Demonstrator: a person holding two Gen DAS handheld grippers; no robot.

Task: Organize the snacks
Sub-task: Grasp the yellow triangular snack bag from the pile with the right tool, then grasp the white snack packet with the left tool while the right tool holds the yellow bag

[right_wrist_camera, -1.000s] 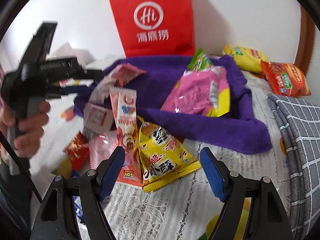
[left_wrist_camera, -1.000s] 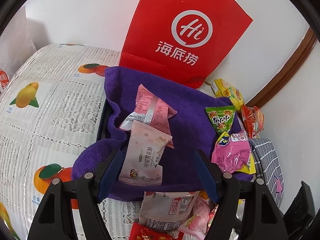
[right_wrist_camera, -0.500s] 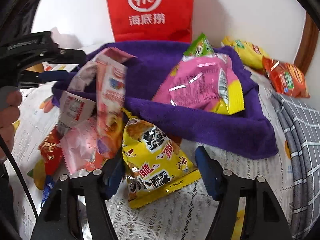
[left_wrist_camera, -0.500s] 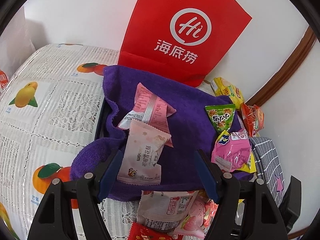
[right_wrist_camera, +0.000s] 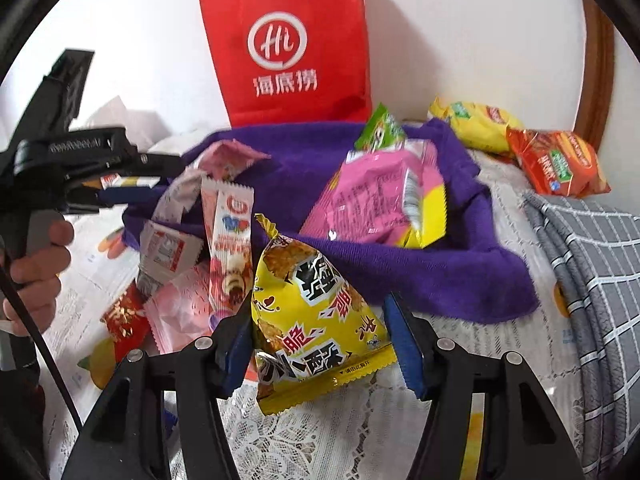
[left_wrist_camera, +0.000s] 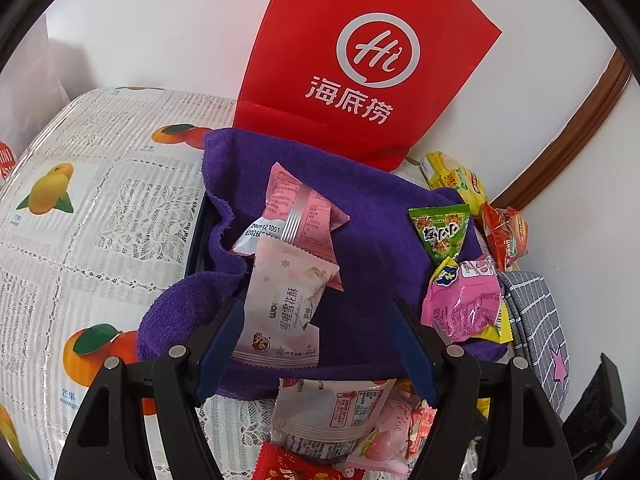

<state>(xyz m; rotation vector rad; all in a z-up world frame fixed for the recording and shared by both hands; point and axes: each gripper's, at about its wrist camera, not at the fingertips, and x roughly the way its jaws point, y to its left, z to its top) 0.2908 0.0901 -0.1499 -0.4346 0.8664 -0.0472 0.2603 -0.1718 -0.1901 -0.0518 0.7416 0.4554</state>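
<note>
The left claw (left_wrist_camera: 316,344) is hanging wide over a pale pink packet (left_wrist_camera: 286,304) lying lengthwise on the purple towel (left_wrist_camera: 376,248); the right claw (right_wrist_camera: 320,344), jaws just closing, is pinching the yellow triangular packet (right_wrist_camera: 316,320), its tip pointing up and away.

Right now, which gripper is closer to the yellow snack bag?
Right. The right gripper has the yellow bag between its fingers, closing in. The left gripper hangs over the purple towel, by a pale pink packet.
</note>
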